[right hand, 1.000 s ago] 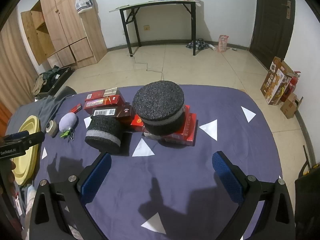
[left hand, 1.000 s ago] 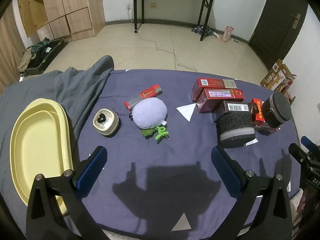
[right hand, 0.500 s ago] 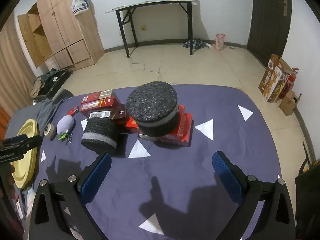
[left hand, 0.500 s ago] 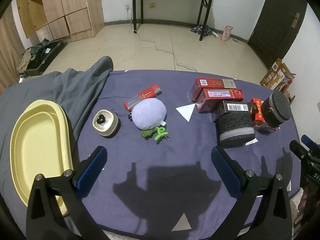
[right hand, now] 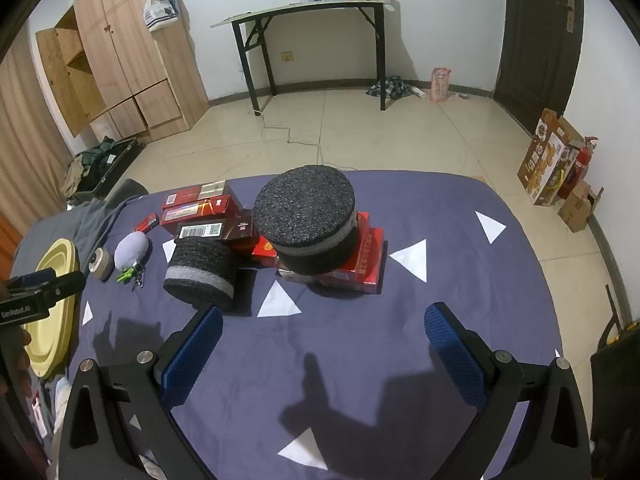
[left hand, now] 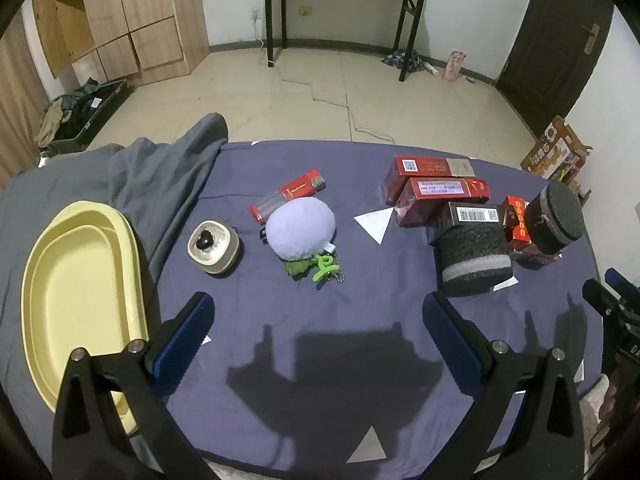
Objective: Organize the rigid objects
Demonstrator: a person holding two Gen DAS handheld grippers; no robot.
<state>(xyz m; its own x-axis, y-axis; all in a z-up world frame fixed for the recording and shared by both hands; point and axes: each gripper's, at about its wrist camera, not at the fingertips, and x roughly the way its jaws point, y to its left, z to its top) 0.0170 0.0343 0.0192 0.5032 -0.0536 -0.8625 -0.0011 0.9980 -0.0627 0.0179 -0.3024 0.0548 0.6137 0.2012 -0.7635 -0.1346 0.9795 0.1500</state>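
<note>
On the purple cloth lie several red boxes (left hand: 436, 188), a dark barcoded box (left hand: 474, 214), two black foam cylinders (left hand: 474, 260) (right hand: 308, 224), a red lighter-like case (left hand: 298, 191), a lilac plush ball (left hand: 300, 227) with a green clip, and a round beige dish (left hand: 214, 246). One foam cylinder rests on stacked red boxes (right hand: 366, 256). My left gripper (left hand: 316, 332) hovers open over bare cloth, short of the plush. Just as open, my right gripper (right hand: 320, 336) hangs in front of the foam cylinders with nothing between its fingers.
A yellow oval tray (left hand: 76, 284) sits at the left on a grey blanket (left hand: 132, 176). The bed's far edge drops to a tiled floor with a black folding table (right hand: 312, 12), a wooden wardrobe (right hand: 120, 60) and cardboard boxes (right hand: 550, 160).
Both grippers have drifted slightly; the right view has edged a little closer to the foam cylinders. Nothing on the cloth has moved.
</note>
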